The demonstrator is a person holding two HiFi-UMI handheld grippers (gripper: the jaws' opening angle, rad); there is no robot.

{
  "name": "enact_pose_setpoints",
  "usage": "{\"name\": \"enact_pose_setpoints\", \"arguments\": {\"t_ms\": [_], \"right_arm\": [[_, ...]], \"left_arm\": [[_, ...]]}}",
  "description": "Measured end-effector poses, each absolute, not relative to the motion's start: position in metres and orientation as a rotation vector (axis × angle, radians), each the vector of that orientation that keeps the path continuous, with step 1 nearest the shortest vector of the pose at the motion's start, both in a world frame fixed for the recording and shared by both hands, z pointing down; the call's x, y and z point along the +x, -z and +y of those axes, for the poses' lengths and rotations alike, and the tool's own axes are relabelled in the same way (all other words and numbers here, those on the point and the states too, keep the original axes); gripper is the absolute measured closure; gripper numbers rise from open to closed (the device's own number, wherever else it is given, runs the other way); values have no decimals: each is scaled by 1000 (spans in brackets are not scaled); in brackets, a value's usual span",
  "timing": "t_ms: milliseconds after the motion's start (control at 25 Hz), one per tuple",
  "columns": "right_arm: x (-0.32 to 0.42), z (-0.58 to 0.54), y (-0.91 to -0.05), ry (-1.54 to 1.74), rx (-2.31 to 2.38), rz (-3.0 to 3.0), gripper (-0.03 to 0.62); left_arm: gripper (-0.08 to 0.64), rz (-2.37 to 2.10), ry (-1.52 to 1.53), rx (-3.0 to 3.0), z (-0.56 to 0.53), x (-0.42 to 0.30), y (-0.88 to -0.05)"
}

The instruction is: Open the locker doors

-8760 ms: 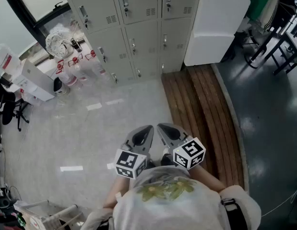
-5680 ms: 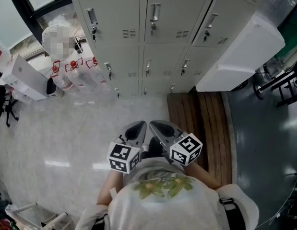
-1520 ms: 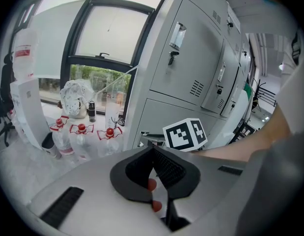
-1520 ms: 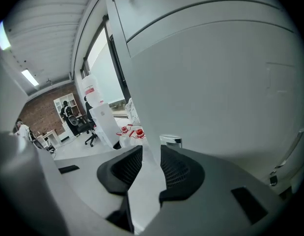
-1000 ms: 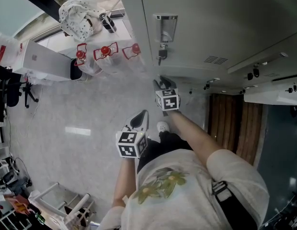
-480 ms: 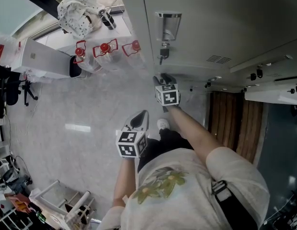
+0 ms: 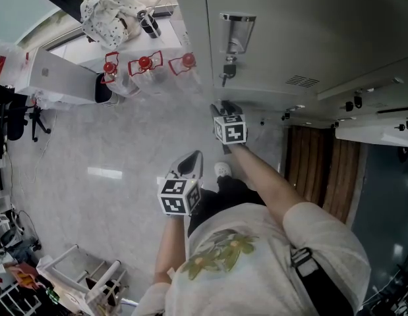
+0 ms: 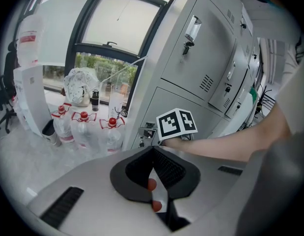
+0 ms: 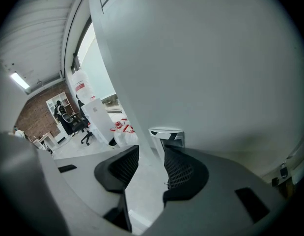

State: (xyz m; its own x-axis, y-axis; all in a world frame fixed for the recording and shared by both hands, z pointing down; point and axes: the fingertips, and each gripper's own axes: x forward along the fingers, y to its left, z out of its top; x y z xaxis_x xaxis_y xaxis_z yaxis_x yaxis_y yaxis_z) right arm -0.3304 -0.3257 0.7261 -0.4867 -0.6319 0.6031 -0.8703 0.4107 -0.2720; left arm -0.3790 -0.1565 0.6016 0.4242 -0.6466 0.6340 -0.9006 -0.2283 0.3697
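Grey metal lockers fill the top of the head view. An upper door carries a chrome handle with a key below it. My right gripper reaches out to the left edge of the door below. In the right gripper view its jaws stand apart and have just been opening; that door's chrome handle sits at the tip of the right finger, with no pad pressing on it. My left gripper hangs back over the floor, its fingertips closed together on nothing.
Water bottles with red caps stand on the floor left of the lockers, beside a white box and a spotted bag. A wooden platform lies to the right. An office chair and a wire rack are at the left.
The person has walked up close to the lockers and the right gripper has stretched out to the lower door. Over the last second both grippers have stayed nearly in place.
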Motion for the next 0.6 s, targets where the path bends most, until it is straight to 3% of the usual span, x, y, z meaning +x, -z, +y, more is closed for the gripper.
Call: {"name": "enact_pose_setpoints", "arguments": {"t_ms": [600], "right_arm": [[-330, -303, -725, -800, 1272, -2256, 439]], "left_arm": [[529, -1286, -465, 1976, -146, -370, -602]]}}
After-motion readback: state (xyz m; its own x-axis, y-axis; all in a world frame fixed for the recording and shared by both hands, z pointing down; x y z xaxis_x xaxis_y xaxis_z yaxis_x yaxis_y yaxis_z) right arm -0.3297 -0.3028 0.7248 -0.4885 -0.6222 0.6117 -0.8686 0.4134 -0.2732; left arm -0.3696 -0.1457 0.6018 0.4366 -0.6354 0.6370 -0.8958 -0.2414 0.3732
